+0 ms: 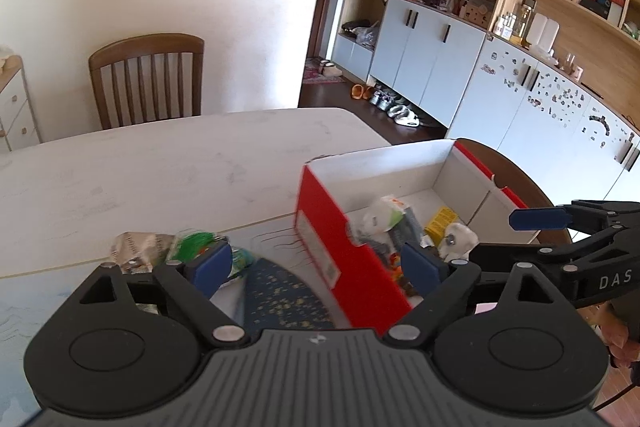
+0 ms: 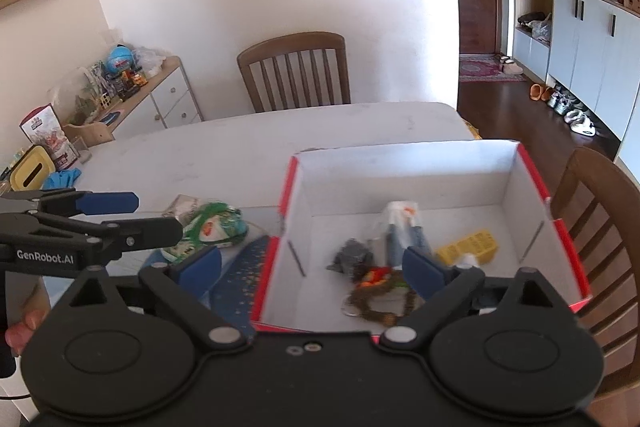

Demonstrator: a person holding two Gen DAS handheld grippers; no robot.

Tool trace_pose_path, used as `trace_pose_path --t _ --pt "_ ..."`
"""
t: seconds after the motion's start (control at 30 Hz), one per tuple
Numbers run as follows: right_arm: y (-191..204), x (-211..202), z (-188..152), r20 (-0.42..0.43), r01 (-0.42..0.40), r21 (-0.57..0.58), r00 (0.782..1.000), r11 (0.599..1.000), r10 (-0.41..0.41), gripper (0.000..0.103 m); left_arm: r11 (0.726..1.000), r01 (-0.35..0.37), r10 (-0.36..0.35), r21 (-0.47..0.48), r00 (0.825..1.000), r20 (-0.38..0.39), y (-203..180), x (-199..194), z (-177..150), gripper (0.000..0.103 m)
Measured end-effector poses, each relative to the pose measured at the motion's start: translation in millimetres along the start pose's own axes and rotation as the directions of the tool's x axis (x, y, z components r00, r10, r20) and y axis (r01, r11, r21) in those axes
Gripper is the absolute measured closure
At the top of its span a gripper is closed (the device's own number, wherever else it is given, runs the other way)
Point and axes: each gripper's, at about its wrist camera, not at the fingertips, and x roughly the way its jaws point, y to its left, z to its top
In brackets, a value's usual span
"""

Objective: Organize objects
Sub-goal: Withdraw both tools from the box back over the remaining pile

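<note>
Shoebox [image 2: 400, 163], red outside and white within, sits just ahead of the right claw [image 2: 312, 267], whose jaws are spread wide and empty above its near wall. Several things already lie inside: a yellow block [image 2: 468, 247], a small doll [image 2: 404, 227], a wreath-like ring [image 2: 380, 303]. By my reckoning, the job is partly done. Left of the box, under the left claw [image 1: 316, 263], also gaping and empty, a green-printed packet [image 2: 216, 225] and a crumpled wrapper [image 1: 136, 247] remain on the surface [image 1: 160, 163]. A starry blue sheet [image 2: 240, 275] lies between; the box wall must be cleared.
</note>
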Motion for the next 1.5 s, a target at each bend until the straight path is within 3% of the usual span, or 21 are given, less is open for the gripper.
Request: trace_pose_path --t 0.27,0.73,0.93,1.13,1.5 --pt "39 11 -5 -0.011 -0.009 -0.032 1.0 0.999 0.008 0.002 1.0 -0.023 0.023 -0.002 0.999 0.026 37 -15 -12 0.0" --pt "97 51 -17 -0.098 -0.086 -0.113 0.992 0.99 0.075 0.002 0.994 -0.108 0.108 -0.018 0.994 0.003 107 -2 -36 0.0" --pt "119 69 -24 -0.141 -0.13 -0.171 0.984 0.977 0.107 0.002 0.996 -0.091 0.09 -0.012 0.996 -0.028 124 13 -50 0.0" --pt "133 97 -37 -0.19 -0.131 -0.228 0.978 0.965 0.088 0.003 0.996 -0.084 0.084 0.005 0.995 -0.061 135 37 -60 0.0" --pt "142 146 -53 -0.256 -0.14 -0.289 0.964 0.947 0.064 0.018 0.994 -0.027 0.039 0.105 0.993 -0.114 144 75 -68 0.0"
